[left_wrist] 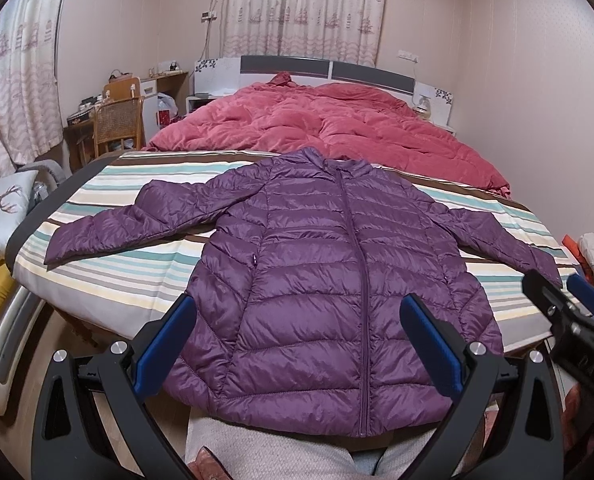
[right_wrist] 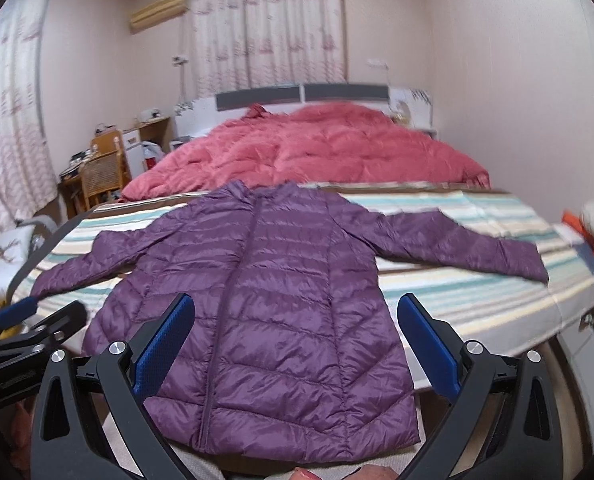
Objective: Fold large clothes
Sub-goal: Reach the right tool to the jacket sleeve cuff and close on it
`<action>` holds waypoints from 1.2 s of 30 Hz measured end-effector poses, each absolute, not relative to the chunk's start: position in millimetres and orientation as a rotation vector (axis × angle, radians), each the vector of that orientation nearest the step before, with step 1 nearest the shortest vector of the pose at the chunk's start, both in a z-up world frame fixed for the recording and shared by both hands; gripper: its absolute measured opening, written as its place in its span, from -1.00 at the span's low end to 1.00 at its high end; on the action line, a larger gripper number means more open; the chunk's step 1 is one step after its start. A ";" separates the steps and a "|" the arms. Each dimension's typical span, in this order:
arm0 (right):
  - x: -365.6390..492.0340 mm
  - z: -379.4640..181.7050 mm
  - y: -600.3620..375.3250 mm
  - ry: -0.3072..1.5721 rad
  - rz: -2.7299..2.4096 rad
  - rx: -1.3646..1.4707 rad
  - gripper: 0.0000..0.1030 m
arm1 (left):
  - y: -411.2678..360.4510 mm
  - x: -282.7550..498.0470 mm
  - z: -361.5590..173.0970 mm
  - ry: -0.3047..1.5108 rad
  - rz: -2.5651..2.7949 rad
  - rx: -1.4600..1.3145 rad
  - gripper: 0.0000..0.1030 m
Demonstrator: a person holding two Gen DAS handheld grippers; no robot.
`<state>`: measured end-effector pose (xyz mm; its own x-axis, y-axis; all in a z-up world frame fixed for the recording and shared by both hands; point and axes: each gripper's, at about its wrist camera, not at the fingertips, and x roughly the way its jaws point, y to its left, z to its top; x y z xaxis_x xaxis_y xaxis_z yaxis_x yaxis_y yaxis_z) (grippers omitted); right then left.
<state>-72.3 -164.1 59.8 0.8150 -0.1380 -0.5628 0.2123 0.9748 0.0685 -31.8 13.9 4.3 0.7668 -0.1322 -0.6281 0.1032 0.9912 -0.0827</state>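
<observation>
Flat on the striped sheet [left_wrist: 109, 280], purple puffer jacket [left_wrist: 329, 292] spread zipped, sleeves outstretched, left gripper [left_wrist: 297, 344] and right gripper [right_wrist: 295, 344] both held wide apart, nothing gripped

Before you stands a bed [left_wrist: 109, 280] under a striped sheet [left_wrist: 137, 272]. The purple jacket [left_wrist: 317, 280] lies flat on that sheet, sleeves spread, and beyond the jacket's collar a red quilt [left_wrist: 329, 120] lies bunched.

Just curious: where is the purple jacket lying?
The purple jacket lies flat, sleeves spread, on the striped sheet at the bed's foot, before the pink quilt.
</observation>
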 end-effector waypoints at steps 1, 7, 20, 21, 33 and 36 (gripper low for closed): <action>-68.5 57.1 -170.6 0.604 -0.197 0.148 0.94 | 14.3 -28.1 3.9 0.688 -0.118 -0.043 0.97; -44.4 40.6 -208.8 0.663 -0.256 0.180 0.94 | 8.9 -3.5 -3.4 0.704 -0.091 -0.016 0.97; 23.9 -28.1 -326.0 0.811 -0.327 0.258 0.94 | -9.0 60.7 -43.2 0.779 -0.080 0.029 0.97; 28.2 -36.4 -342.6 0.825 -0.336 0.311 0.94 | -9.7 65.1 -46.4 0.778 -0.072 0.038 0.97; 30.5 -94.6 -513.8 0.688 -0.544 0.916 0.60 | -4.8 147.7 -96.3 0.839 0.004 0.113 0.97; 31.6 -98.7 -539.4 0.614 -0.600 0.982 0.50 | 2.4 162.9 -107.0 0.853 0.033 0.093 0.97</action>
<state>31.6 -539.4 -98.7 0.6806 -0.1827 -0.7095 0.7050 0.4268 0.5664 162.9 2.4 -107.0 0.6572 0.0668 -0.7508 0.0080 0.9954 0.0956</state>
